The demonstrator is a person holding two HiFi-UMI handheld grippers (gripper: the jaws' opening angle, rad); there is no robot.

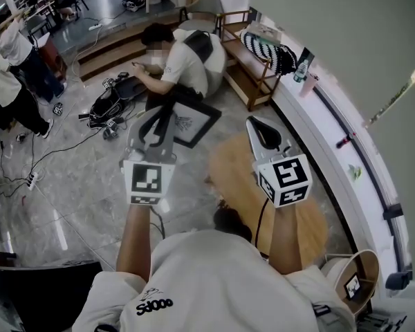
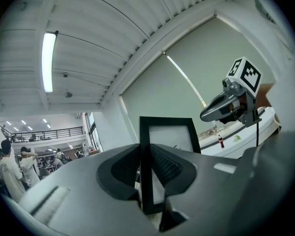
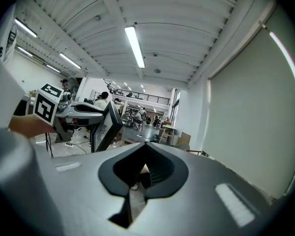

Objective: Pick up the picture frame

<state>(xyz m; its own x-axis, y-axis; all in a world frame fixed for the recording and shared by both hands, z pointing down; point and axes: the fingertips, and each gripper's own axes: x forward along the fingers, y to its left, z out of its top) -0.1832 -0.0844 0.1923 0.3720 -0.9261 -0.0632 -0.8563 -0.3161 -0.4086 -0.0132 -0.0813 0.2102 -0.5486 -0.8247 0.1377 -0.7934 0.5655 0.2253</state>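
Picture frame [image 1: 192, 124]: black moulding, pale sheet inside, held up off the floor at upper centre of the head view. It tilts above the grey floor and touches neither the floor nor the round wooden table [image 1: 311, 220] at lower right.

Left gripper [image 1: 158, 124]: jaws closed on one side rail of the frame. In its own view the rail runs straight up between the pads at lower centre [image 2: 145, 151], with the pane [image 2: 169, 136] fanning right. The grip sits low on one edge only.

Right gripper [image 1: 259, 126]: held up just right of the frame, apart from it. Jaws drawn together on nothing [image 3: 142, 168]. Its view shows the frame edge-on at centre left [image 3: 104, 128].

Handling, as judged: rigid and light, but the front is likely glass, so fragile. The smooth moulding could pivot in a one-edge pinch. Best hold is on the rail near mid-length, never on the pane. A second grip on the opposite rail would steady it.

Containers:
- Round basket [image 1: 337, 267], lower right of the head view, holds a small screen-like item.
- Striped bag [image 1: 266, 47] on the bench, upper right; contents not visible.
- Black bag [image 1: 109, 106] on the floor, upper left; contents not visible.

A person crouches on the floor just beyond the frame.
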